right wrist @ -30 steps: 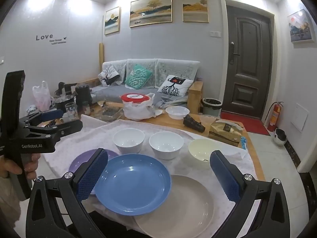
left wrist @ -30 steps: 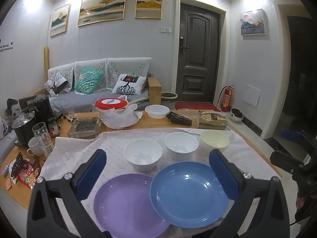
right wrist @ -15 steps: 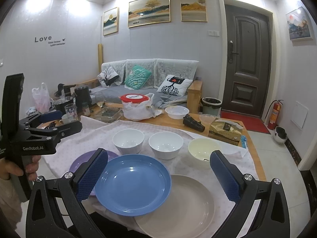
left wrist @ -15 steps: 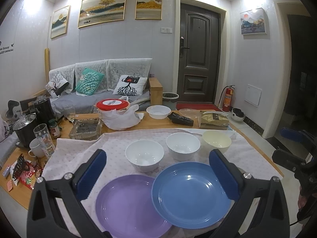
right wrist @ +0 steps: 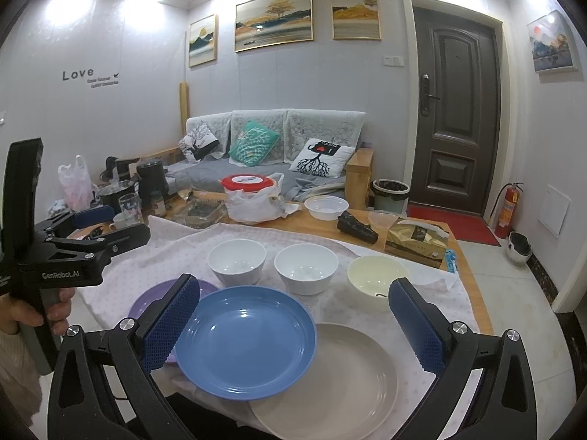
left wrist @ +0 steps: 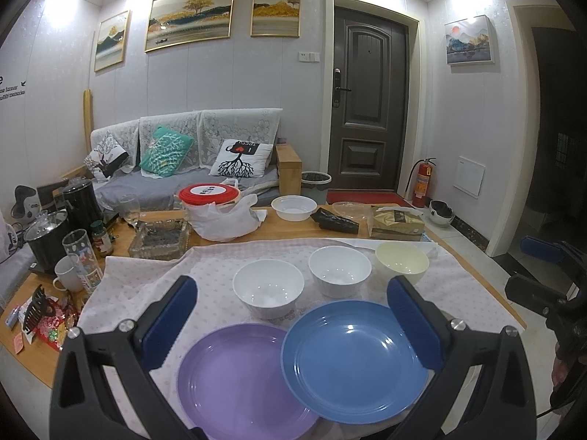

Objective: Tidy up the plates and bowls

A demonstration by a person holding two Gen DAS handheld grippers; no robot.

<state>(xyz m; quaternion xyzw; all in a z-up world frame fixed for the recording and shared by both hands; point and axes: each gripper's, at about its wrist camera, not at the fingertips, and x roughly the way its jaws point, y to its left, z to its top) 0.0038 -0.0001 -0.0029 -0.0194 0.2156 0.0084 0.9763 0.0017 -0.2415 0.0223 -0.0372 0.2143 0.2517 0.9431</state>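
progress: we are judging nothing stacked yet | left tool (left wrist: 293, 326) and right tool (right wrist: 293, 324) are hovering spread, empty | round blue plastic plate (right wrist: 245, 341) is overlapping purple plate (left wrist: 242, 374) and beige plate (right wrist: 337, 381) on the table's cloth (right wrist: 176, 249) | two white bowls (right wrist: 236, 261), cream bowl (right wrist: 376, 278) are sitting apart behind, awaiting nesting

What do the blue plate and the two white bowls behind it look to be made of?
Blue plate: probably glazed ceramic or melamine; smooth, glossy, ceiling lights glint on it, moulded rings at the rim. White bowls: glossy white, thin rims, soft highlights inside; porcelain or melamine, the look leaves it open.
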